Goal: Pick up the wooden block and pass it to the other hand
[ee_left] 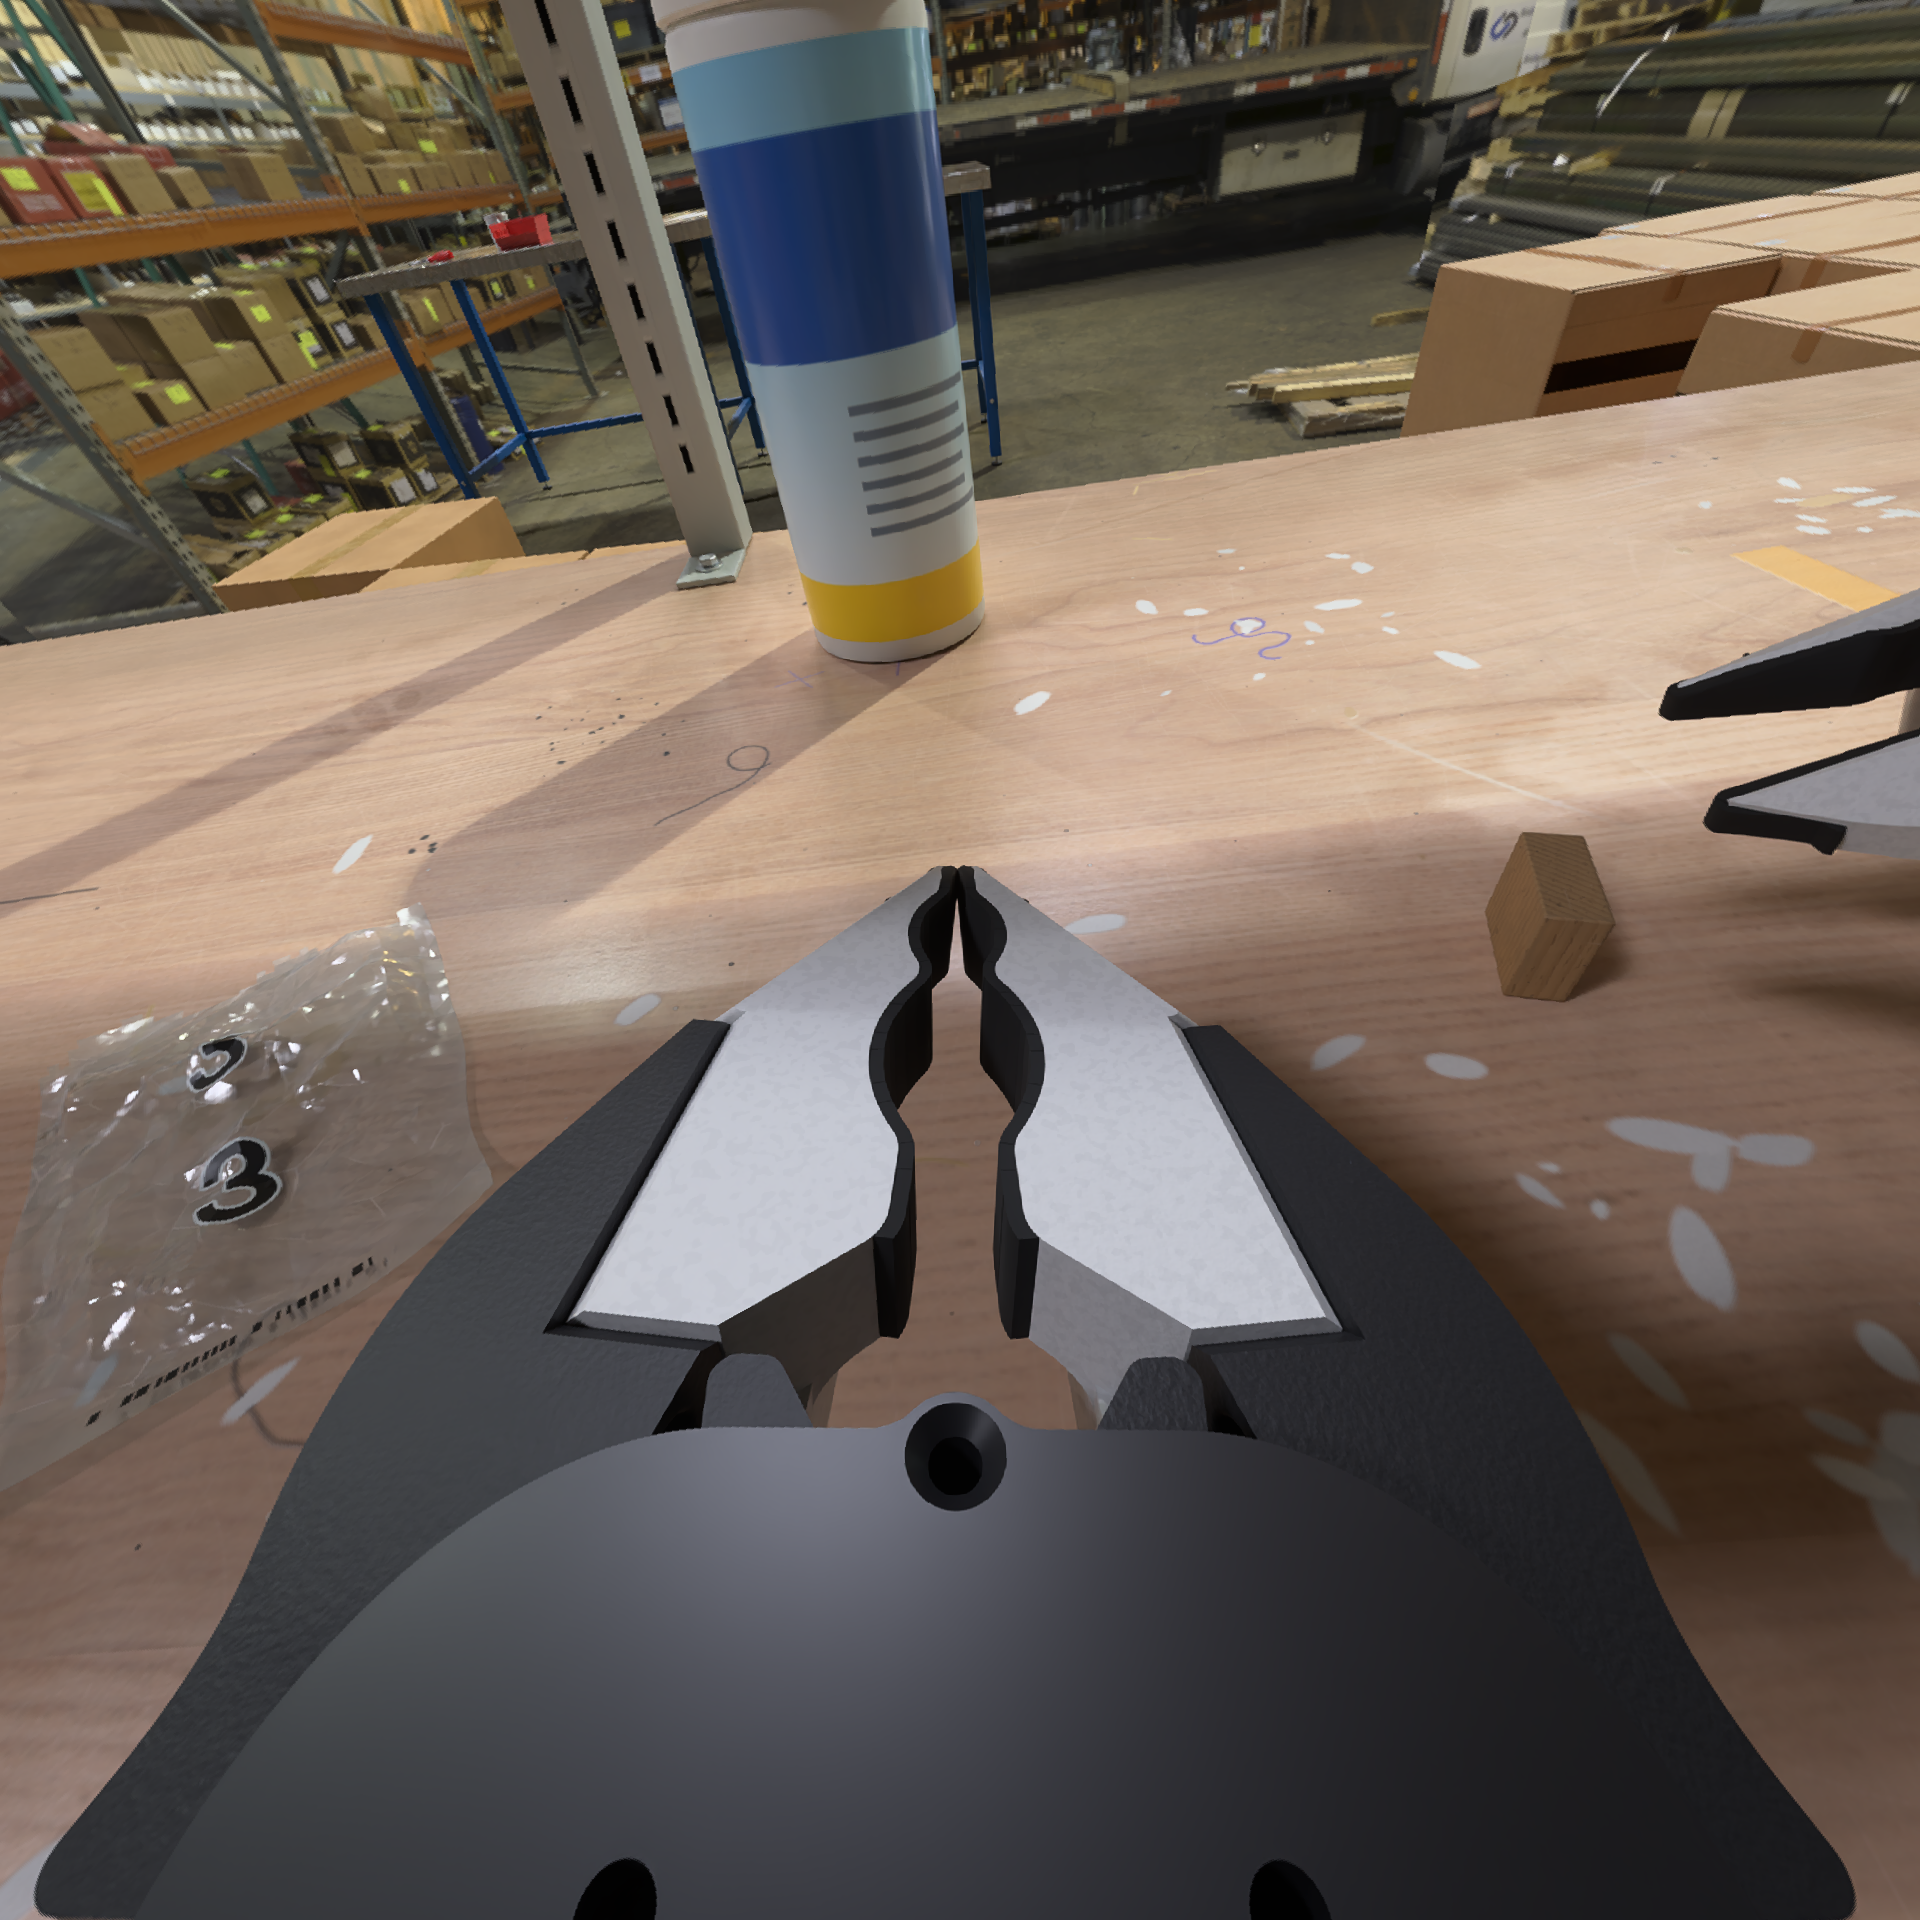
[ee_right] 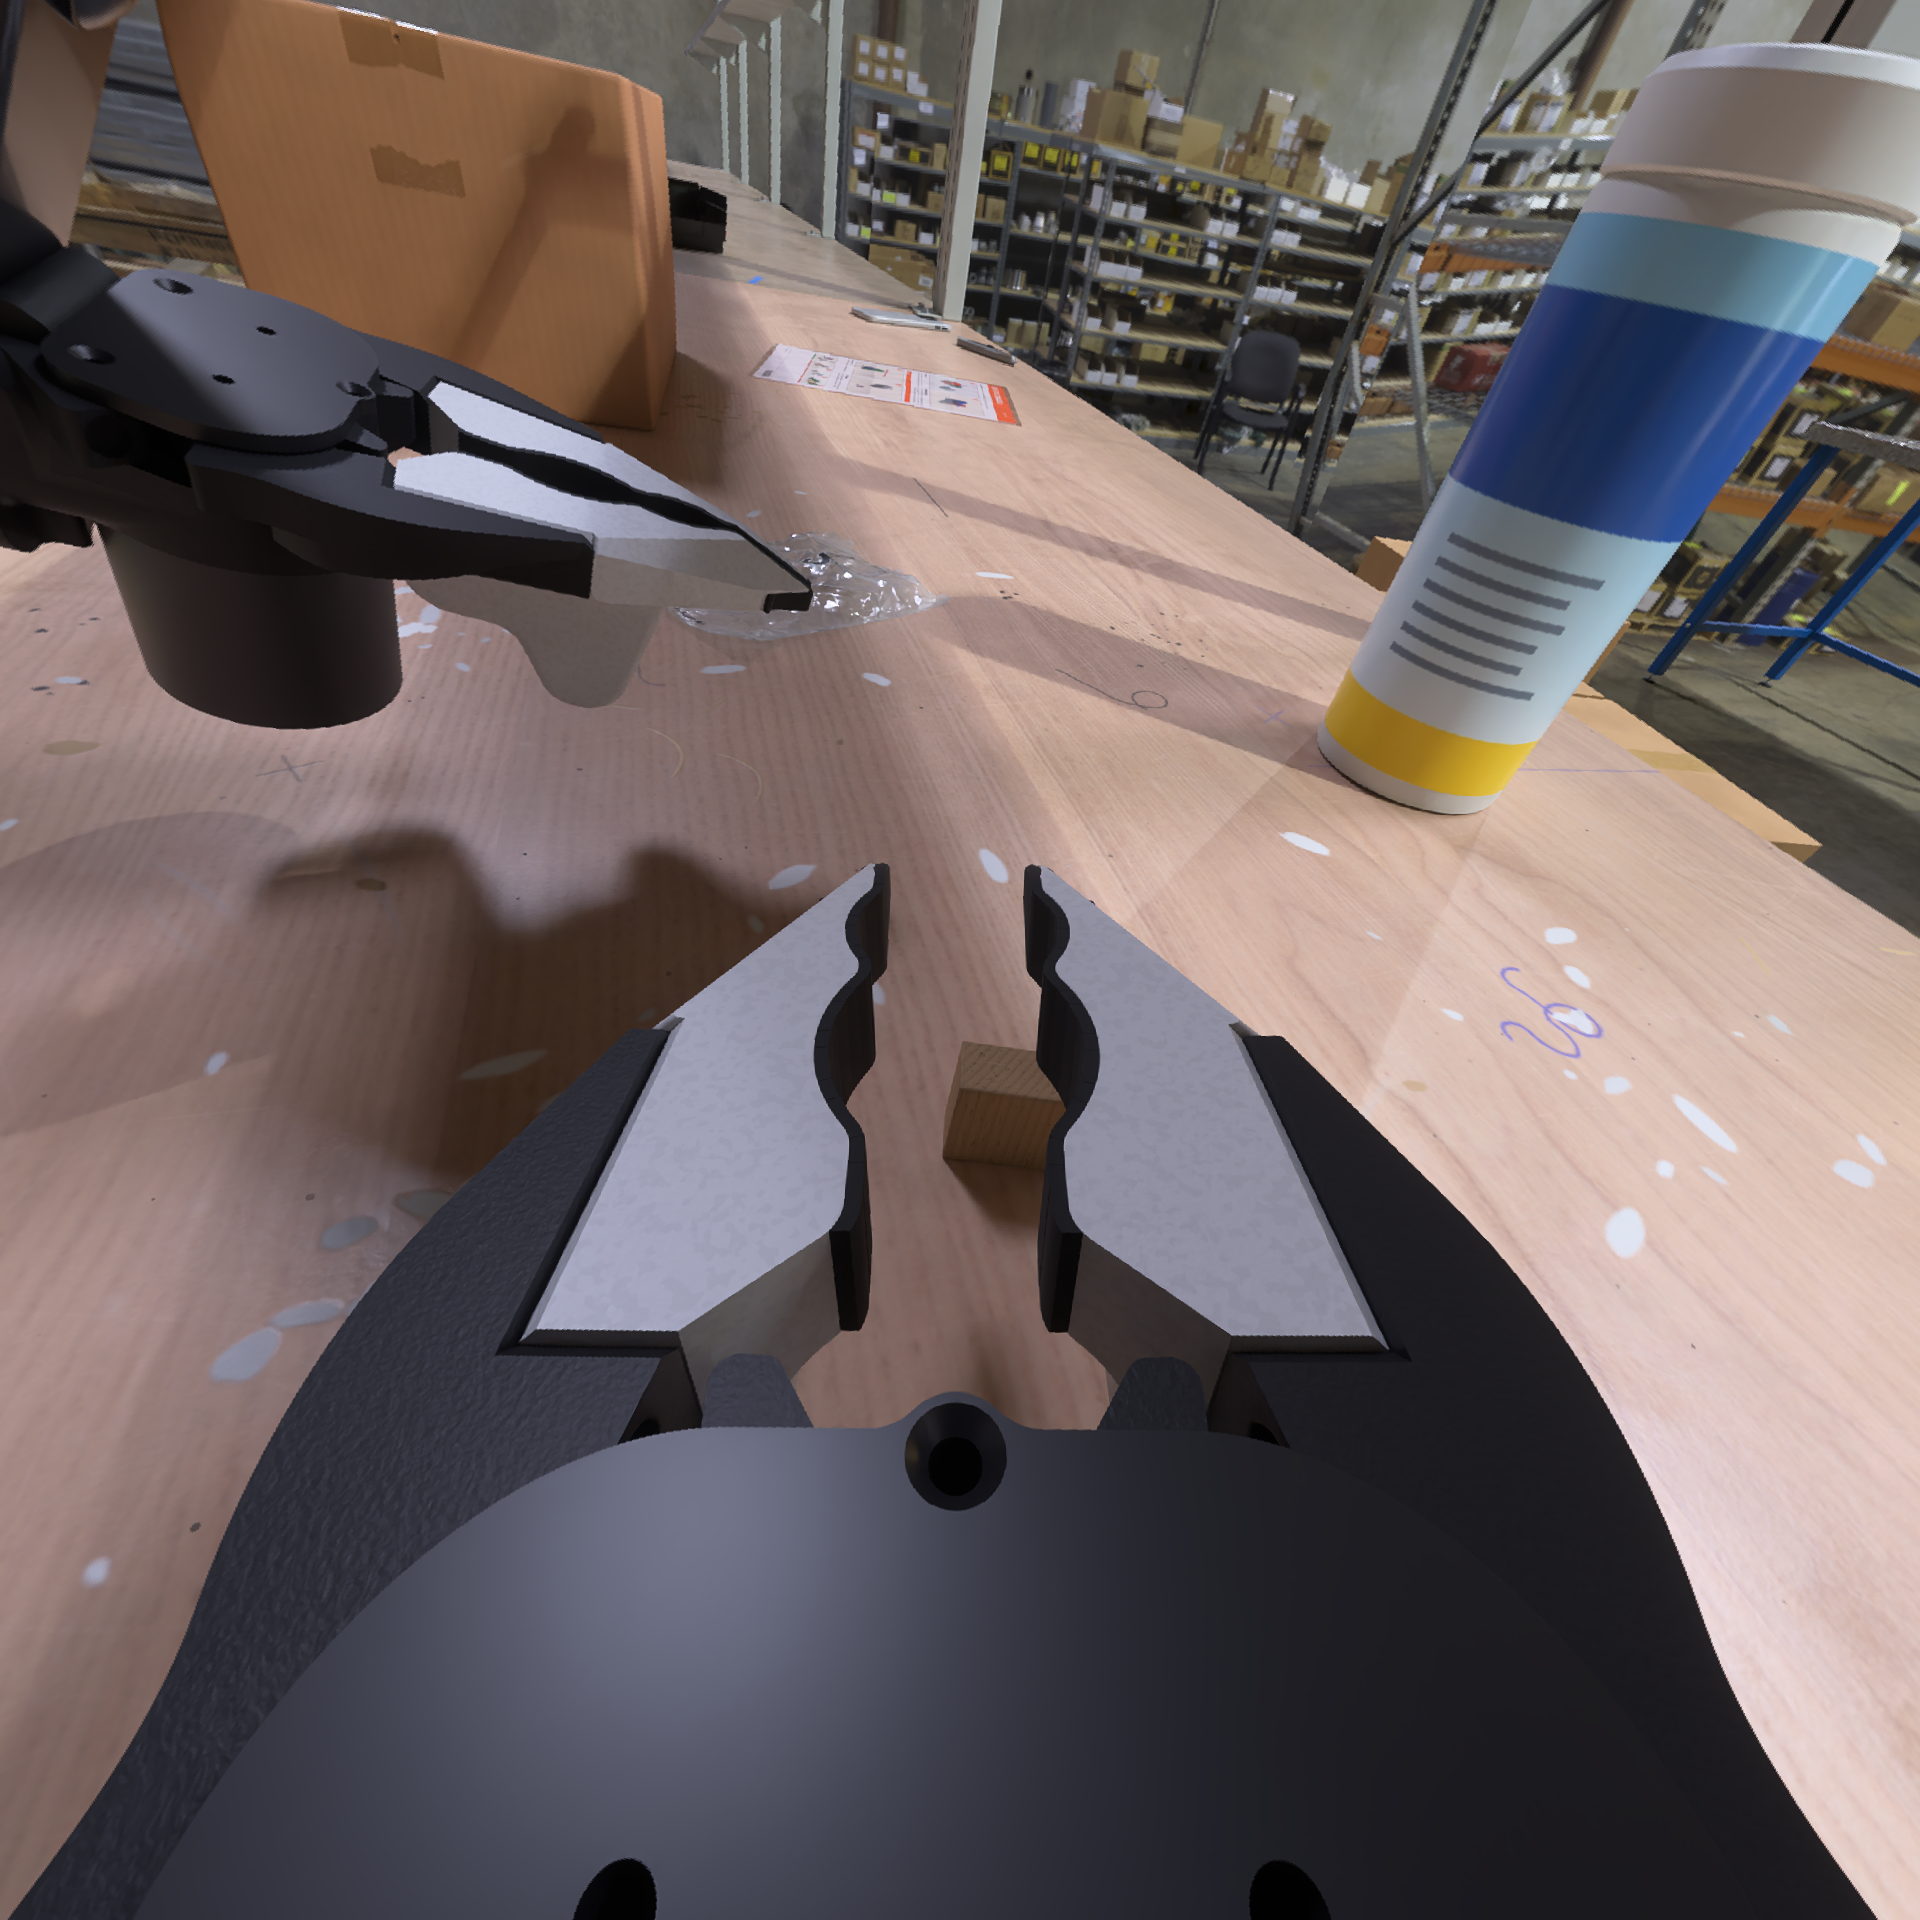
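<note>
The small wooden block (ee_left: pixel 1548 920) stands on the wooden table at the right of the left wrist view. In the right wrist view the block (ee_right: pixel 992 1107) lies below and between my right gripper's fingers, partly hidden by the right finger, not gripped. My right gripper (ee_right: pixel 956 878) is open and hovers over the block; its fingers (ee_left: pixel 1787 681) also show at the right edge of the left wrist view, just beyond the block. My left gripper (ee_left: pixel 956 875) is shut and empty, to the left of the block; it also shows in the right wrist view (ee_right: pixel 784 597).
A tall striped cup (ee_left: pixel 842 343) stands at the table's far edge, also seen at the right of the right wrist view (ee_right: pixel 1579 468). A crumpled clear plastic bag (ee_left: pixel 229 1174) lies at the left. A cardboard box (ee_right: pixel 436 187) and a paper sheet (ee_right: pixel 888 384) lie farther along the table.
</note>
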Robot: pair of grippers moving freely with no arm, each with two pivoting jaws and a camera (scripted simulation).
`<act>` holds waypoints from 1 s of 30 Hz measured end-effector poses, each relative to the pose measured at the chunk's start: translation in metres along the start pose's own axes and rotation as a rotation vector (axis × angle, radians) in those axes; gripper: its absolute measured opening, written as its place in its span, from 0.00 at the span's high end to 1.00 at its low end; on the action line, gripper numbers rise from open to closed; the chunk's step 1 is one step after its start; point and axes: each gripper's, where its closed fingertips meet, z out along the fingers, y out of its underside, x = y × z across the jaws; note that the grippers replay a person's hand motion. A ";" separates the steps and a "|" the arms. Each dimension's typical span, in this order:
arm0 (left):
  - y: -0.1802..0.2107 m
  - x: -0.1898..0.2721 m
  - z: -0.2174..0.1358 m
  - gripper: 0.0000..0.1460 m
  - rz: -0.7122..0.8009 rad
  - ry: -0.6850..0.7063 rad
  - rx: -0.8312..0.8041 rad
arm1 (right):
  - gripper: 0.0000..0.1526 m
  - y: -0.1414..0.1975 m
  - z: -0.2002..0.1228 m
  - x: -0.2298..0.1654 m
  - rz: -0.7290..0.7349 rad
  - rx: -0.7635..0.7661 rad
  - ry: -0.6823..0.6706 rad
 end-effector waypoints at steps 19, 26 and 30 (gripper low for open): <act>0.000 0.001 0.000 1.00 0.004 0.002 0.000 | 0.70 0.001 0.002 -0.003 -0.026 -0.010 -0.002; 0.000 0.001 0.000 1.00 0.008 0.003 -0.001 | 0.70 -0.005 -0.005 0.012 0.124 0.050 -0.003; 0.000 0.002 0.000 1.00 0.013 0.004 -0.001 | 0.69 -0.008 -0.010 0.022 0.243 0.089 -0.012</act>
